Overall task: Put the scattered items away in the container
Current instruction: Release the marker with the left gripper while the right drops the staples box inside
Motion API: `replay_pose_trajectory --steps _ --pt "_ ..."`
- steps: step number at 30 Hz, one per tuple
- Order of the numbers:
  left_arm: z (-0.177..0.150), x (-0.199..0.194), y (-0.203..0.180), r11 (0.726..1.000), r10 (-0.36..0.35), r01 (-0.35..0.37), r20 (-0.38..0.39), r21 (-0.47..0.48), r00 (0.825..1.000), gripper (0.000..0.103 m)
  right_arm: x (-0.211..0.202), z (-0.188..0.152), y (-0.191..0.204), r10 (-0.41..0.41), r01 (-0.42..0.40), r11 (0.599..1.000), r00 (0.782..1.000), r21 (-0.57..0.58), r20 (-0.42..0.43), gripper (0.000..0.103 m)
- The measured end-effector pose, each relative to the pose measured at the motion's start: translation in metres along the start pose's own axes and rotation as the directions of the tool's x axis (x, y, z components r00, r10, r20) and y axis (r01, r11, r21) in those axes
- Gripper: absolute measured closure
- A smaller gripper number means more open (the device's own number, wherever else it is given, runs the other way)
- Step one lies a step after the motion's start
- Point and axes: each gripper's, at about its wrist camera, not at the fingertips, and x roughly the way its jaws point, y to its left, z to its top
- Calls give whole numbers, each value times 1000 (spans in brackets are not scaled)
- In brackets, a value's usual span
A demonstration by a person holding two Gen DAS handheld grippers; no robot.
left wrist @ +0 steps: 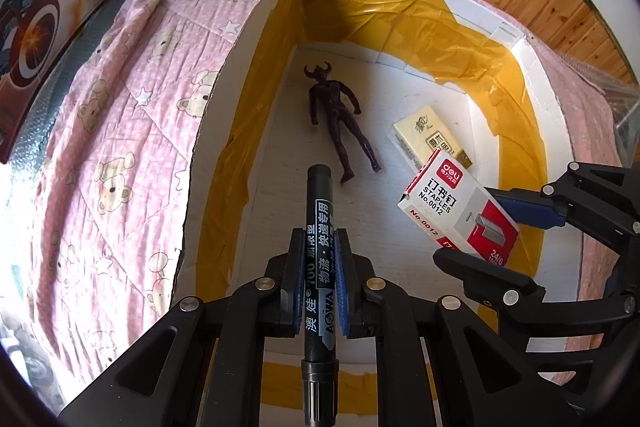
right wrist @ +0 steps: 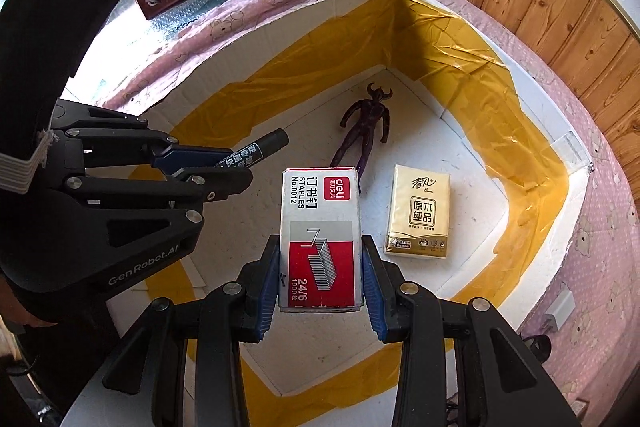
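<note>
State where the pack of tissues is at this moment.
In the right wrist view the pack of tissues lies flat on the floor of the white box, lower right of the dark horned figure, just right of the held staples box.

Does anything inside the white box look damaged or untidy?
Yes. The yellow tape lining the white box walls is wrinkled and peeling in places. The horned figure and the tissue pack simply lie flat on the floor, undamaged.
</note>
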Motion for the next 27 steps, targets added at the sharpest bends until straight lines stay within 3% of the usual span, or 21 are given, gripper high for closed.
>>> replay_pose_trajectory --steps 4,11,14,27 --pt "0 3 0 1000 11 -11 -11 7 1000 87 1 -1 -2 5 -5 1000 1000 22 -3 63" --pt "-4 -8 -4 1000 15 -15 1 19 1000 75 -3 -8 -4 17 -17 998 1000 53 1 60" --pt "-6 -12 -6 1000 21 -21 3 22 1000 74 -6 -11 -6 13 -13 998 1000 69 6 51" --pt "-27 -47 -19 999 -6 4 48 38 999 73 -48 -37 10 41 -47 996 996 79 85 51"
